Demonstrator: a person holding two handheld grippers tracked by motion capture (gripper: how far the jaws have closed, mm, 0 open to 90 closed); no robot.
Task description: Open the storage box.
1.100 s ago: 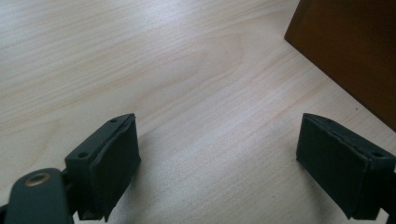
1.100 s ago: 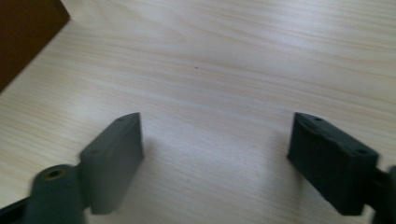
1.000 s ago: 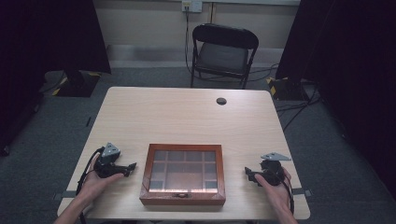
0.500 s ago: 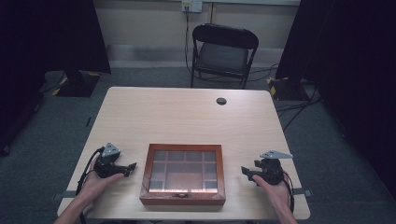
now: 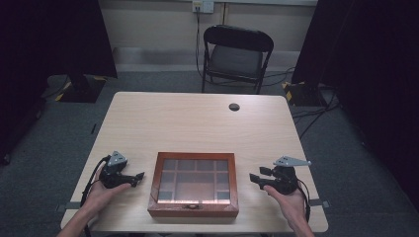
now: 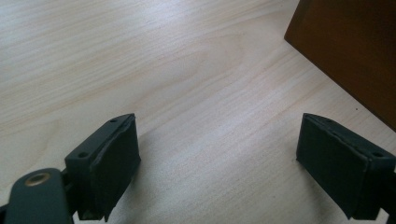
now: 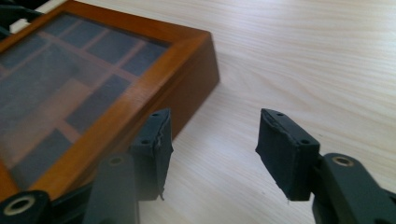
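Left tongs (image 5: 140, 176) sitting on the worktop (image 5: 197, 123) just left of the wooden box (image 5: 193, 183), jaws wide, gripping nothing. Box lying centred at the near edge, glass lid down, latch facing the person. Right tongs (image 5: 253, 177) hovering just right of it, jaws partly spread, empty. Judging nothing started yet: opening left to do.

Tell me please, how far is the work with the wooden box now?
Nothing looks done: the wooden box sits with its glass lid down and front clasp shut. In hand: the left gripper and right gripper flank it, jaws open and holding nothing, each apart from the box on the table. Left: probably touching the box and lifting the lid.
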